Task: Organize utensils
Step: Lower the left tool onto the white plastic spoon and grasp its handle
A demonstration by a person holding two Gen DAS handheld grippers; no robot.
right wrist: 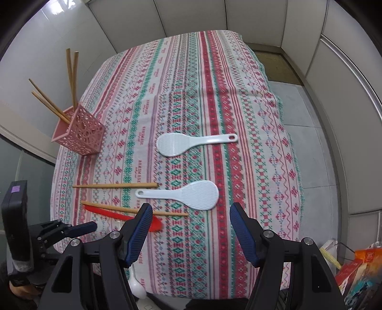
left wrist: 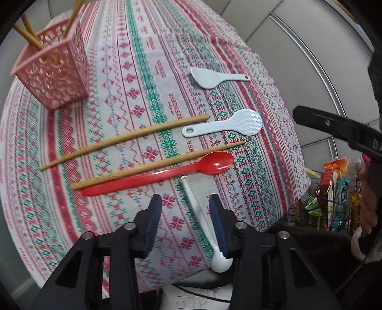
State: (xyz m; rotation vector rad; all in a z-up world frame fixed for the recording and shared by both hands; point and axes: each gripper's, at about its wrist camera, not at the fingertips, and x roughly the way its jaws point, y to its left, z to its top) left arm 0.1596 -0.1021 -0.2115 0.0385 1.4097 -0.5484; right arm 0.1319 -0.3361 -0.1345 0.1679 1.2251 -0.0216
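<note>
My left gripper (left wrist: pixel 185 212) hangs low over the near edge of the patterned tablecloth (left wrist: pixel 133 78). Its jaws stand apart around the handle of a white spoon (left wrist: pixel 193 202); the right finger (left wrist: pixel 217 219) lies against the handle and the left finger is clear of it. Just beyond lie a red spoon (left wrist: pixel 167 173), two loose chopsticks (left wrist: pixel 124 140) (left wrist: pixel 157 164) and two white rice paddles (left wrist: pixel 229 124) (left wrist: pixel 214 77). A pink lattice basket (left wrist: pixel 55 71) holding several chopsticks stands at the far left. My right gripper (right wrist: pixel 191 214) is open above the cloth near the closer paddle (right wrist: pixel 188 194), holding nothing.
The table ends just below both grippers and at its right side. A wire rack of snack packets (left wrist: pixel 334 198) stands on the floor to the right. Grey wall panels (right wrist: pixel 238 16) close in behind the table. The left gripper's finger (right wrist: pixel 82 228) shows at the right view's left.
</note>
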